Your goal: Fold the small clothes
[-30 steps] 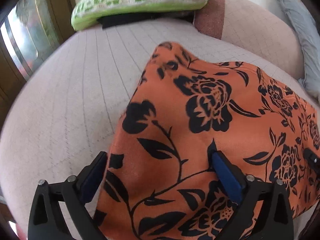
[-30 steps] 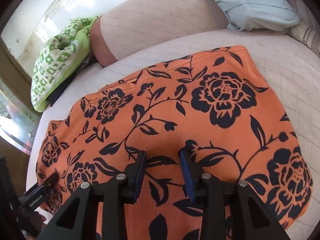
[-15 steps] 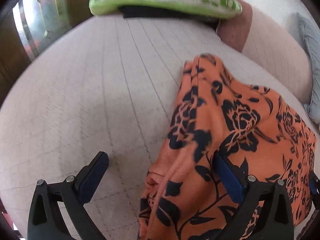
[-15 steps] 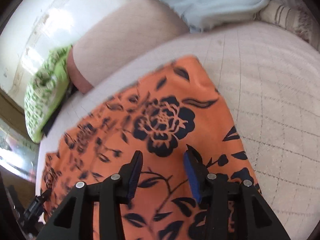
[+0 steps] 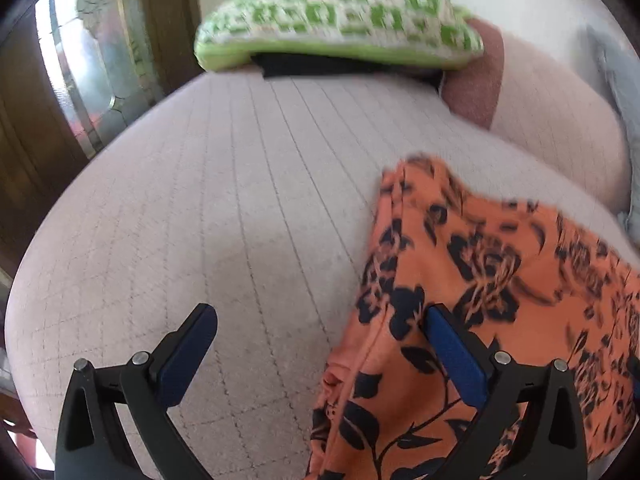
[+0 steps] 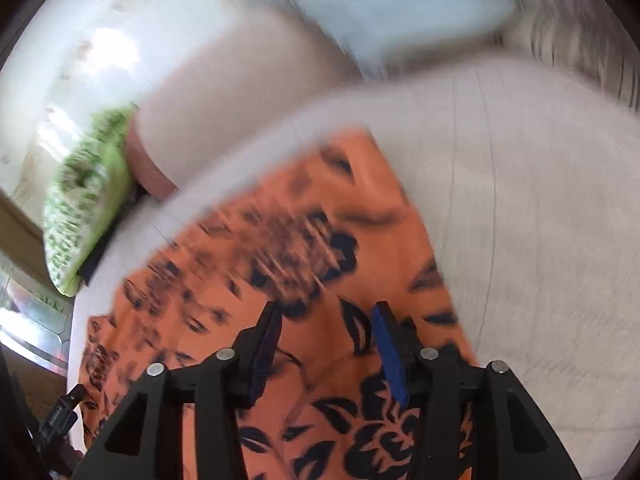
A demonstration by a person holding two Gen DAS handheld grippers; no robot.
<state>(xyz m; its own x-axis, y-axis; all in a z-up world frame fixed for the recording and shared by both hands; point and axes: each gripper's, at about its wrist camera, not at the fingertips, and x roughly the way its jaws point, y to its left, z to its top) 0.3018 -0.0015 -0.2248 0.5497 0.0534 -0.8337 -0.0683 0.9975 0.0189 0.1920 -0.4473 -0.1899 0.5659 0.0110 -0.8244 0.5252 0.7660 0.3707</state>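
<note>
An orange garment [image 5: 500, 280] with a black flower print lies on a pale quilted cushion [image 5: 200, 220]. My left gripper [image 5: 320, 316] stands wide open above the garment's bunched left edge. The cloth runs under its right finger [image 5: 452, 344], and the left finger is over bare cushion. In the right wrist view the garment [image 6: 280, 240] is blurred by motion and its right edge shows. My right gripper [image 6: 326, 312] hovers over that side with its jaws opening. Cloth shows in the gap between them, and the pads do not press on it.
A green-and-white patterned pillow [image 5: 332, 12] lies at the back, also seen at the left as the same pillow [image 6: 88, 200]. A light blue pillow [image 6: 380, 8] rests on the padded backrest [image 5: 560, 128]. A wooden frame with glass [image 5: 80, 60] stands at the left.
The left gripper has moved off the garment's middle to its left edge, so bare cushion fills its view. The right gripper has shifted toward the garment's right edge and its jaws have widened.
</note>
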